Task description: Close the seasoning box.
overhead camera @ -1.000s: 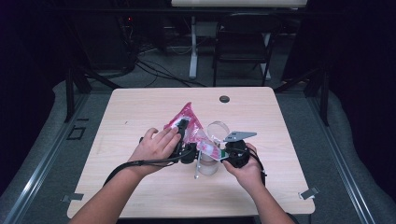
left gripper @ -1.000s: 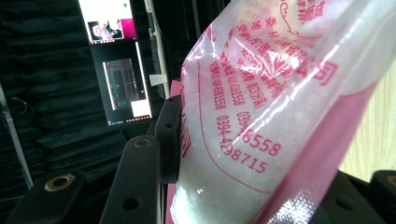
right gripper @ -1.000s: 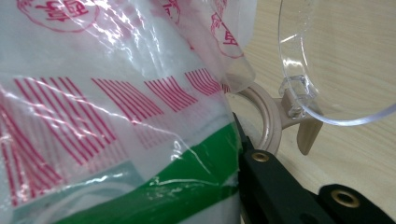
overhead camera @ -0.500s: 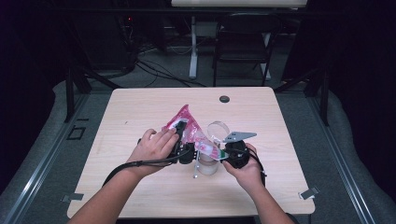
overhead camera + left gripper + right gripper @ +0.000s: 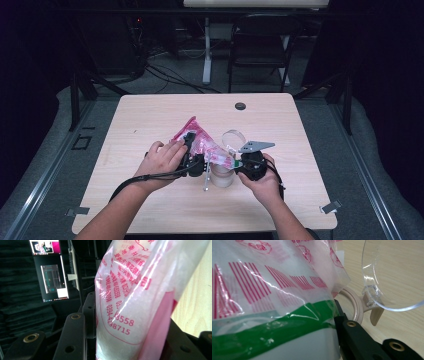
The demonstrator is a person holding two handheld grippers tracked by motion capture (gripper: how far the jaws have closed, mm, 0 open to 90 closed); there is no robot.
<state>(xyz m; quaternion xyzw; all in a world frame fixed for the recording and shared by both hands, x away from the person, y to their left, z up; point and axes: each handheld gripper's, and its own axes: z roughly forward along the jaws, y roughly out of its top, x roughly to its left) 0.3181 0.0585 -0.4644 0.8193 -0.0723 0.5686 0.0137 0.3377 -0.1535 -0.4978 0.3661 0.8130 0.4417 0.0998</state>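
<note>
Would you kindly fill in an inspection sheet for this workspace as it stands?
Surface: pale wooden table, bare around the work.
Job's things: pink and white bag of white granules, tilted over a clear jar; the jar's clear hinged lid stands open.
Clutter: small dark round thing near the far edge.
Grippers: left claw holds the bag's body; right claw grips the bag's green-striped end beside the jar's mouth.
Cables: black cable trails from the left claw over the forearm.
Surroundings: folding chair, grey floor, dark curtains.
</note>
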